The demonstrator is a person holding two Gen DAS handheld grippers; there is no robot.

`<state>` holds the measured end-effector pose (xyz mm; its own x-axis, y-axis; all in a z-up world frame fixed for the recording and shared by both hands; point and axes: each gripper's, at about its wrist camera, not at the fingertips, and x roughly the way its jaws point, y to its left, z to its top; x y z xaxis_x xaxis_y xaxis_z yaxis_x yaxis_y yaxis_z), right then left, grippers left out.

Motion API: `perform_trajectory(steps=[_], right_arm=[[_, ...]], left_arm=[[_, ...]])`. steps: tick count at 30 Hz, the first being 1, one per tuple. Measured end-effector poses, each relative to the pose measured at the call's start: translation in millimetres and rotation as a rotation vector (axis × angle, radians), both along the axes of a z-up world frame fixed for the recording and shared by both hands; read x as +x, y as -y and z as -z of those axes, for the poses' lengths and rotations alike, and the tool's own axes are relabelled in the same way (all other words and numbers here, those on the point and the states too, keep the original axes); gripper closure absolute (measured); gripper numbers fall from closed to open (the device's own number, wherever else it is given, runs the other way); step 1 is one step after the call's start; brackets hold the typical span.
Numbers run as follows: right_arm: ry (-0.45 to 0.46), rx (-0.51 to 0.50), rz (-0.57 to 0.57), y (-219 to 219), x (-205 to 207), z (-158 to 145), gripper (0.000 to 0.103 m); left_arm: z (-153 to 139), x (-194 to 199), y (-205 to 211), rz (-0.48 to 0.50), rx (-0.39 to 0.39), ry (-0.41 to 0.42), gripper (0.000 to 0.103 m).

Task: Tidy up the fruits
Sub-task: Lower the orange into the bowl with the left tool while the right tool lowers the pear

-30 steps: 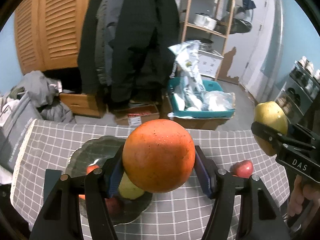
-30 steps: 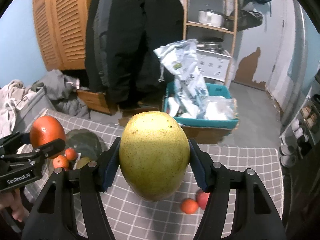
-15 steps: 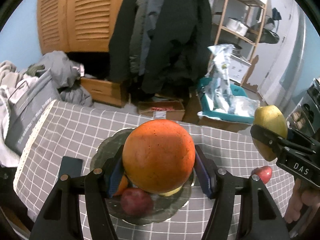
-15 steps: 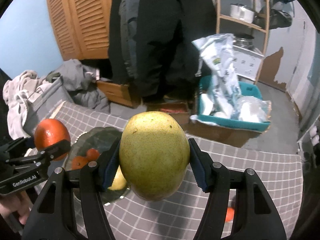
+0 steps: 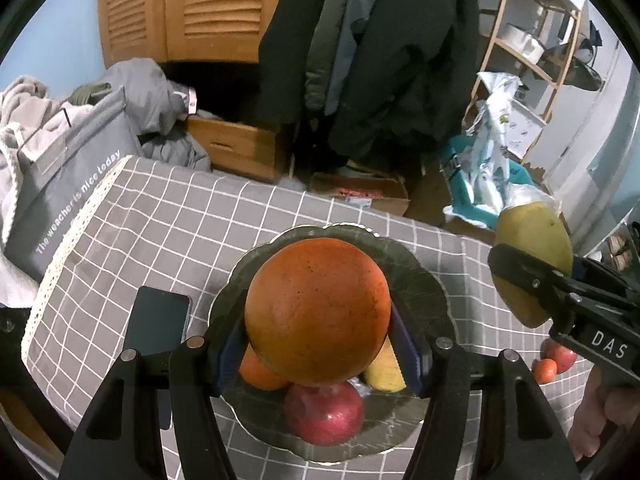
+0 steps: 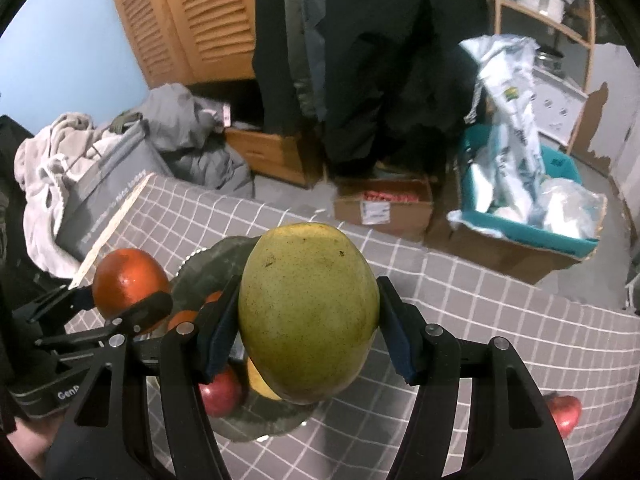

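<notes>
The right claw (image 6: 308,336) grips a green mango (image 6: 309,312) above the dark plate (image 6: 208,264).

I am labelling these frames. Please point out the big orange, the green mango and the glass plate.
big orange (image 5: 318,312), left wrist view, middle of its skin
green mango (image 6: 309,312), right wrist view, middle of its front
glass plate (image 5: 430,276), left wrist view, bare right rim

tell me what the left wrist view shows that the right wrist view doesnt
Only the left wrist view shows the dark phone lying on the cloth left of the plate, and a small orange fruit beside the red apple on the right.

Only the right wrist view shows the full open cardboard box on the floor.

Both show the left gripper shut on the orange, the right gripper shut on the mango, and the dark plate already holding fruit.
</notes>
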<state>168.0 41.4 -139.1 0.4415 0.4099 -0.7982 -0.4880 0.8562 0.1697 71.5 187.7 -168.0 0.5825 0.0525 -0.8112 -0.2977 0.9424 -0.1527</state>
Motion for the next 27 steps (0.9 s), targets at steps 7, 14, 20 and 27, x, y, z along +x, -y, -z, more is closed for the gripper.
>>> perform_trajectory(steps=[7,14,20,27], right_arm=[[-0.07,-0.002,-0.022,-17.8,13.8,26.7,0.039],[-0.126,-0.002,-0.036,-28.3,21.3,48.4,0.039],[-0.176,0.007,-0.03,-29.6,27.2,65.4,0.039],[-0.221,0.029,-0.025,-30.7,31.1,77.5,0.039]], left_arm=[[27.8,13.5,-12.6,-0.023,-0.022,-0.059,0.037],[46.2,21.0,-9.9,-0.018,-0.032,-0.101,0.037],[59.4,23.3,-9.9,-0.019,-0.051,-0.138,0.037],[69.2,25.2,-7.3,-0.012,-0.045,-0.183,0.037]])
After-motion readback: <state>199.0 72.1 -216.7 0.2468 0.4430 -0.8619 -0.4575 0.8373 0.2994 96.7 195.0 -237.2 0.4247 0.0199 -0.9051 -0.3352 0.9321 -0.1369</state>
